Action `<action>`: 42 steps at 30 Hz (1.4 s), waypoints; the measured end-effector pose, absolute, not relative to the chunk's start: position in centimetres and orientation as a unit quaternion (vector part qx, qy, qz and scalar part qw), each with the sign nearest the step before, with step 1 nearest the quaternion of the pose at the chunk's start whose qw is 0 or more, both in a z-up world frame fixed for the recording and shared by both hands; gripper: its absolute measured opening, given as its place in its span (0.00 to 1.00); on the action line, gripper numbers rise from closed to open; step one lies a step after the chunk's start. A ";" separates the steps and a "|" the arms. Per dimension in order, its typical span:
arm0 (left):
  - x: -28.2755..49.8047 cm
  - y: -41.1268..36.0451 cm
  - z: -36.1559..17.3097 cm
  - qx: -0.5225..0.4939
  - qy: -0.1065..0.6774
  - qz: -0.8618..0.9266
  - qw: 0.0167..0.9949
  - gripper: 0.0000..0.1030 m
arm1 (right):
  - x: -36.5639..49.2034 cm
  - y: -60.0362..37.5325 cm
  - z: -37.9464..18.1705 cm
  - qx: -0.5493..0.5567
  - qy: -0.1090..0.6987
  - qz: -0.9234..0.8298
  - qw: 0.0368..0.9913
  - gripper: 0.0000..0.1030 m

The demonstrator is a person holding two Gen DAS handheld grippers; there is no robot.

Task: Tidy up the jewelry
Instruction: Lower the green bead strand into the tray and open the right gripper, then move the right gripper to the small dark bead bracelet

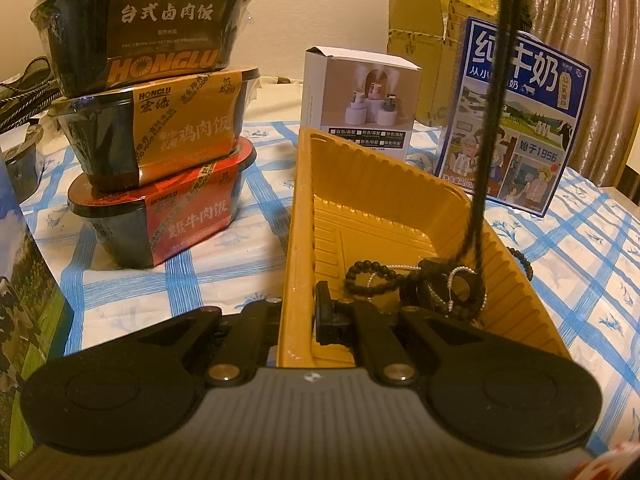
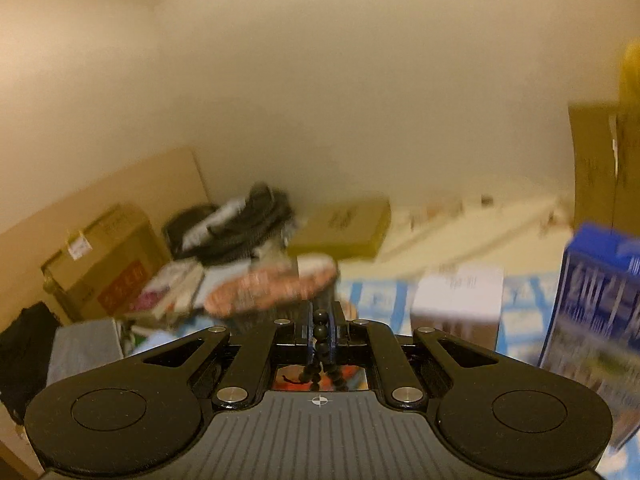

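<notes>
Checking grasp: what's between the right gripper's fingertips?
A black bead necklace, pinched between the closed pads of the right gripper, beads hanging below. Shows in the right wrist view; the left wrist view shows its strand dangling into the yellow tray.

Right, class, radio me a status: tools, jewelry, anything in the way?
Left tool shut on tray wall. Right tool shut on bead strand, strand hanging into tray. Other beads piled inside. Nothing in the way.
</notes>
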State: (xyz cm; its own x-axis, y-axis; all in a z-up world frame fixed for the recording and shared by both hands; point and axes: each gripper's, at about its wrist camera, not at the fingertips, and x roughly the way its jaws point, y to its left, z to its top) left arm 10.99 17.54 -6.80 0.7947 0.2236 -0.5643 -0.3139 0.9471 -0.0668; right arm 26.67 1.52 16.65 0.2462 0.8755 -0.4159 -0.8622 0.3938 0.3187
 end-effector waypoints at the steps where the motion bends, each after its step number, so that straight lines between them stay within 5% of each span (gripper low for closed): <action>1: 11.0 17.6 -6.8 -0.079 0.287 0.142 0.944 0.04 | 26.9 1.9 15.6 0.012 0.285 0.548 0.787 0.07; 28: 11.0 17.7 -6.8 -0.087 0.286 0.142 0.944 0.04 | 28.1 3.3 -3.6 -0.030 0.440 0.453 0.775 0.09; 32: 11.0 17.7 -6.8 -0.088 0.286 0.143 0.944 0.04 | 27.3 2.1 -4.4 -0.048 0.431 0.443 0.785 0.47; 42: 11.0 17.8 -7.0 -0.087 0.288 0.145 0.943 0.04 | 24.9 -1.8 -4.8 -0.039 0.412 0.430 0.802 0.49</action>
